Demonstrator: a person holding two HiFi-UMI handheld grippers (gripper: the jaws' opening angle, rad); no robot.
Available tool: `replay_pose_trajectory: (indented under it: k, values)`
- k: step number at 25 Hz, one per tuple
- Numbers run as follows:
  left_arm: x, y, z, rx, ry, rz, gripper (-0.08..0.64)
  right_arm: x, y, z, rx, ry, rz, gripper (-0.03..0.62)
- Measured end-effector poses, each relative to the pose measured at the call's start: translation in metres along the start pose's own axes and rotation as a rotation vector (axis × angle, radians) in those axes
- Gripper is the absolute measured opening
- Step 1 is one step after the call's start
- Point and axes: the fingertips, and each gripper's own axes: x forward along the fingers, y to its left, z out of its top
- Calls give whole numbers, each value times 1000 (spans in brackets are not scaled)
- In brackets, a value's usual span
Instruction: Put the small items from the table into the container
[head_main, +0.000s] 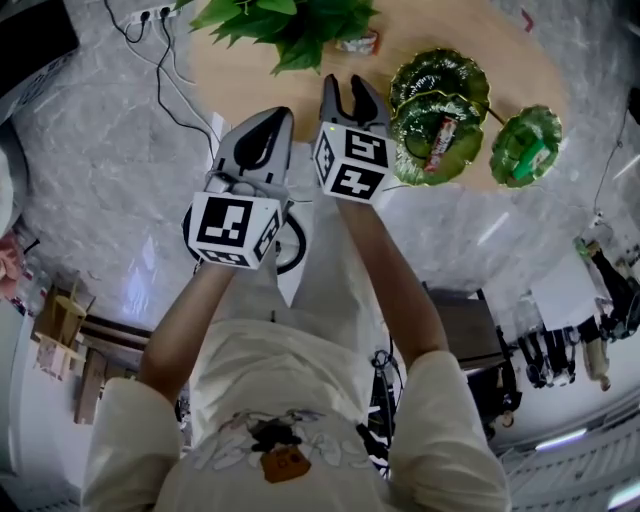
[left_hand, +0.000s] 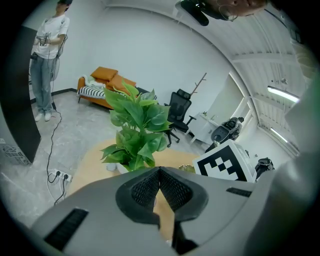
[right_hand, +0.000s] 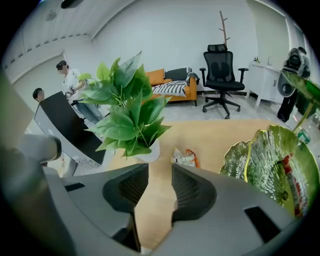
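Arms out forward side by side: left gripper (head_main: 275, 118) clenched empty, right gripper (head_main: 347, 88) parted, empty, over table (head_main: 500, 40), tilted toward probable snack packet (right_hand: 184, 157).

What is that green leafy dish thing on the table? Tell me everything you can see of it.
It is a dish stand of three leaf-shaped trays, glossy dark green with ruffled, gold-looking edges. Two larger leaves overlap; a smaller one sits beside them on a thin stem. It stands on the wooden table, near its edge. A red-wrapped snack lies in one large leaf, a green packet in the small one.
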Motion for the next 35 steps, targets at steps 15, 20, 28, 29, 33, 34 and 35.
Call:
replay_pose_trajectory:
  k: [15,20,28,29,33,34,35]
  values:
    - [-14,28,-6,-48,-15,41,8,34,-8,-1,125,10,-86,152]
    - [-13,39,-10,-67,-27,51,8,51,-16,1,152,14,-123,161]
    - [-17,49,-15,-84,-27,64,8,66,-26,-2,111,28,-159,187]
    - [-17,50,-15,-85,-26,66,8,68,-26,-2,105,31,-161,187]
    - [-16,52,-18,-91,-17,72,8,73,-27,-4,97,39,-167,187]
    - [-16,52,-18,-92,-17,72,8,74,-28,-5,99,40,-169,187]
    - [-14,51,-18,-93,-18,72,8,75,-29,-5,100,40,-170,187]
